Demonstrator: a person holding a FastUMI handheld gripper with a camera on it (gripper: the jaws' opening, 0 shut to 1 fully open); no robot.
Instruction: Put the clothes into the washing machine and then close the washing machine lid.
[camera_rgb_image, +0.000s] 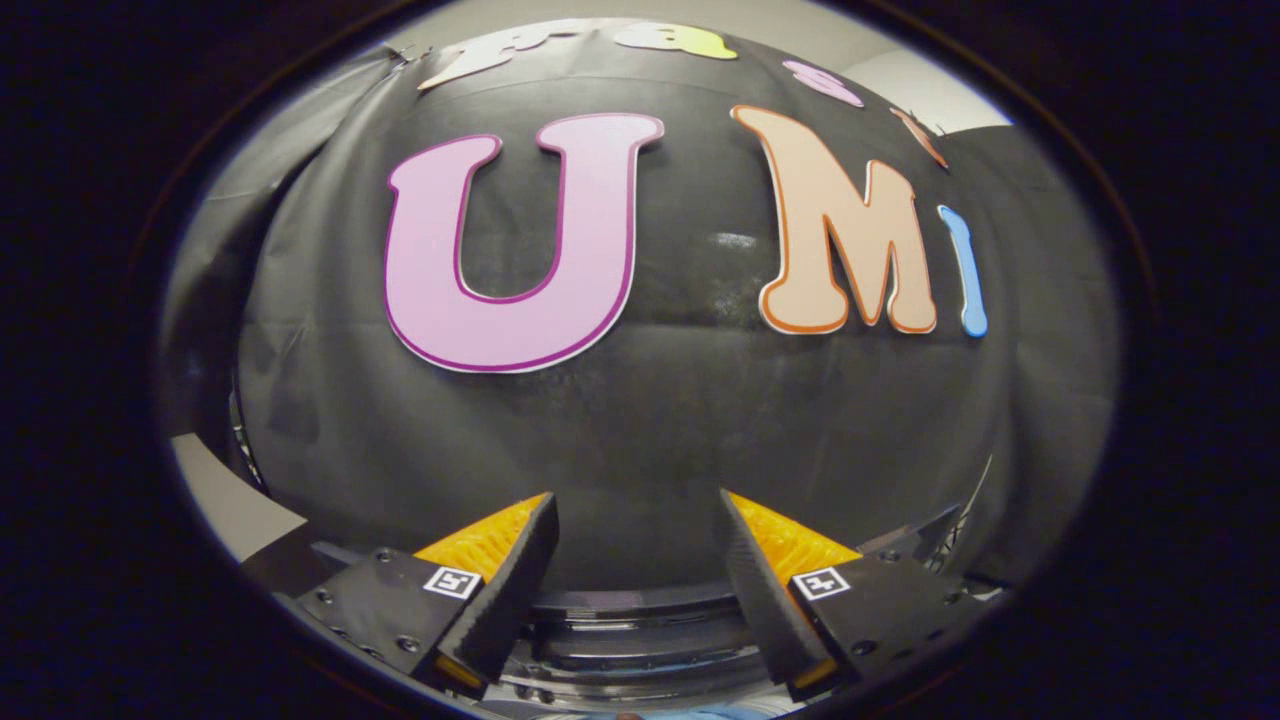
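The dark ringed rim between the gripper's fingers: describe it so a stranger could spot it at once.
Start at the black cloth wall ahead. Drop to the open gripper, whose fingers hold nothing. Low between them curves the dark ringed rim, glossy with stepped bands, unlike the matte cloth above; whether it is the washing machine cannot be told.
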